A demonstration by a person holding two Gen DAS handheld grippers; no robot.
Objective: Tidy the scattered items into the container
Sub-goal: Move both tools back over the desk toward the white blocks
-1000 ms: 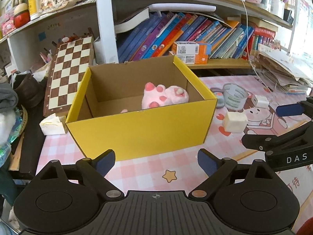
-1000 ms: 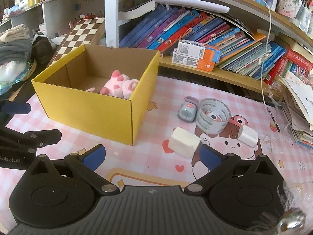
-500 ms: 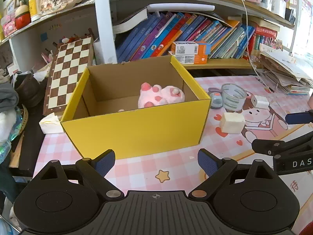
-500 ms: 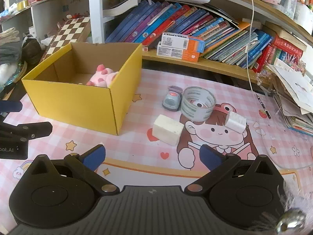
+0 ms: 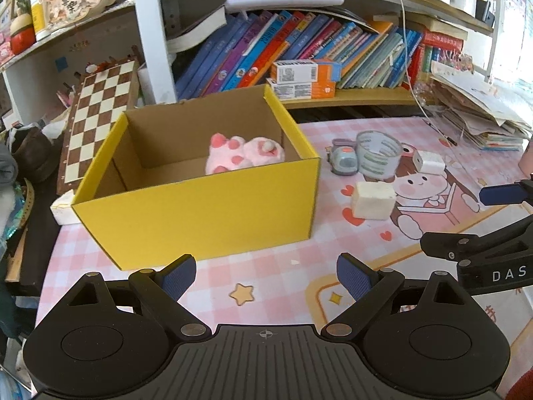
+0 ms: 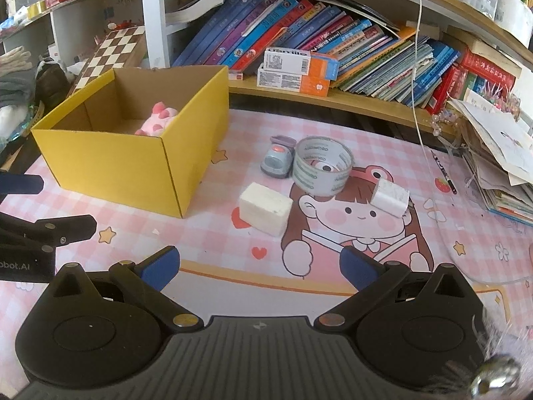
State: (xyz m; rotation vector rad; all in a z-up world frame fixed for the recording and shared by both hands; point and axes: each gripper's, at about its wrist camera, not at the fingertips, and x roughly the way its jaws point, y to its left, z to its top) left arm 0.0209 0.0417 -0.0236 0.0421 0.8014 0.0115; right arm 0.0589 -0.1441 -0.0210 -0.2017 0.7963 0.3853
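Right wrist: tool [image 6: 259, 265] gapes above white block [image 6: 265, 208].

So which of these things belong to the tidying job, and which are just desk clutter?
Job items:
yellow box, pink plush toy already inside it
white foam block
tape roll
small grey gadget
small white block

Just lying about:
books
chessboard
orange-and-white cartons
paper pile

Behind my workspace I see a chessboard [image 5: 100, 116] leaning tilted against the white shelf unit [image 5: 151, 33]. A row of slanted books [image 6: 299, 33] fills the wooden shelf, with two stacked orange-and-white cartons [image 6: 296, 70] in front. Loose papers [image 6: 499, 153] pile up at the right.
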